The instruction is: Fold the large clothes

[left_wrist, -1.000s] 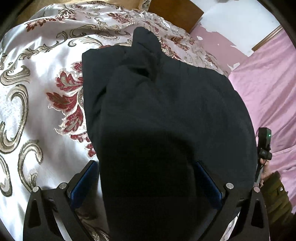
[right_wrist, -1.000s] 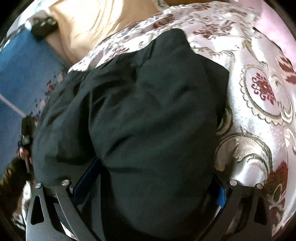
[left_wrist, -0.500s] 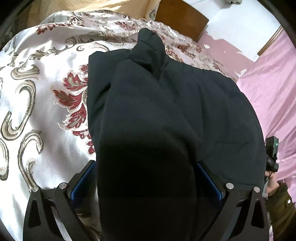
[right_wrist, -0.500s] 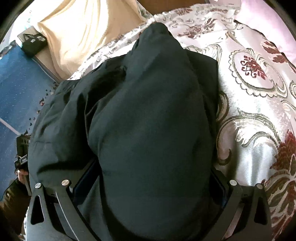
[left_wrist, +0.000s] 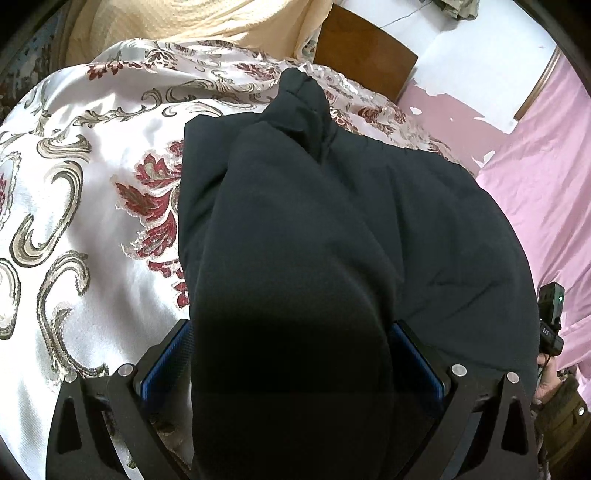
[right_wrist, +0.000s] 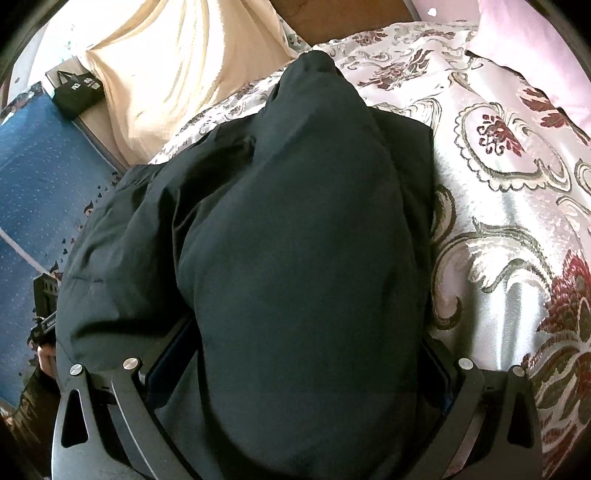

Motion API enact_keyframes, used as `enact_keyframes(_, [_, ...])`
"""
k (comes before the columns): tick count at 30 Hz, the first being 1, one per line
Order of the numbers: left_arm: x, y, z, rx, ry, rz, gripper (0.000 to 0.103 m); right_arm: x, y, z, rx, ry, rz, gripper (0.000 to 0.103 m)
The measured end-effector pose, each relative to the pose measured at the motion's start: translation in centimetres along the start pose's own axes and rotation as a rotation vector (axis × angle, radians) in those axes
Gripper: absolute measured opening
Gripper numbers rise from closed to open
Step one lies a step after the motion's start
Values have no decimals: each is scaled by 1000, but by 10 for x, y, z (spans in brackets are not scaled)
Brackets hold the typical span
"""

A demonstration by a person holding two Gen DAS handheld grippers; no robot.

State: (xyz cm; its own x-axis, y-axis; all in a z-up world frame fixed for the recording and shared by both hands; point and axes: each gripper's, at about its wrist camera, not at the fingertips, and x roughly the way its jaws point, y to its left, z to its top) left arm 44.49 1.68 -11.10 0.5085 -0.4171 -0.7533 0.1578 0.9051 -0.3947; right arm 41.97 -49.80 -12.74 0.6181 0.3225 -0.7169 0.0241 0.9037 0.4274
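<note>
A black padded jacket [left_wrist: 332, 203] lies bunched on a satin bedspread [left_wrist: 92, 184] with red and gold scrolls. My left gripper [left_wrist: 291, 332] has a thick fold of it filling the gap between its blue pads [left_wrist: 166, 362], which the bulk holds wide apart. In the right wrist view the same jacket [right_wrist: 295, 184] rises in a long hump toward a far tip. My right gripper [right_wrist: 306, 332] is shut on another thick fold, which hides most of both fingers. The bedspread [right_wrist: 498, 221] shows to the right.
Cream blanket [left_wrist: 184, 22] and a wooden headboard [left_wrist: 365, 51] lie beyond the jacket. Pink sheet [left_wrist: 546, 184] is on the right. A hand in an olive sleeve [left_wrist: 557, 402] holds the other handset. Blue floor mat [right_wrist: 37, 177] and a black box [right_wrist: 77, 92] sit left of the bed.
Both views have drawn back and tilted up a little, so more cream blanket and headboard show. The jacket folds stay between both pairs of fingers, and the hump looks longer.
</note>
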Motion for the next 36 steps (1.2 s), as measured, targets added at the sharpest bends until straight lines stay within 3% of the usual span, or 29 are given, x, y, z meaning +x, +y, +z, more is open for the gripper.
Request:
enact_keyframes(4, [-1,0,2,-1,-3,4,103,-5,4,-5,-1,-4,-5,100])
enact_keyframes(9, [-5,-1,10,-30,6,-44,80,-10,8,-1,18,10,8,86])
enact_keyframes(14, [-9,20,21,-196,28,-135,47,-16,10,2,92,17,23,66])
enact_keyframes(17, [-22,5,25,-138,6,-75,31,-22,21,4,97,2,-17,53])
enact_keyframes(20, [-37,-21,27,-73,-21,14,22,-35,33,6,93,-21,-49,36])
enact_keyframes(22, [-46,-33,29,-59,-30,48,19,-44,42,8,83,-33,-67,26])
enact_keyframes(25, [-65,-47,31,-29,-44,70,17,-63,58,14,52,-51,-86,21])
enact_keyframes(31, [-104,-65,27,22,-42,87,16,-105,86,13,-7,-69,-74,19])
enact_keyframes(36, [-146,-73,4,50,-48,101,16,-135,99,-7,-22,-74,-55,19])
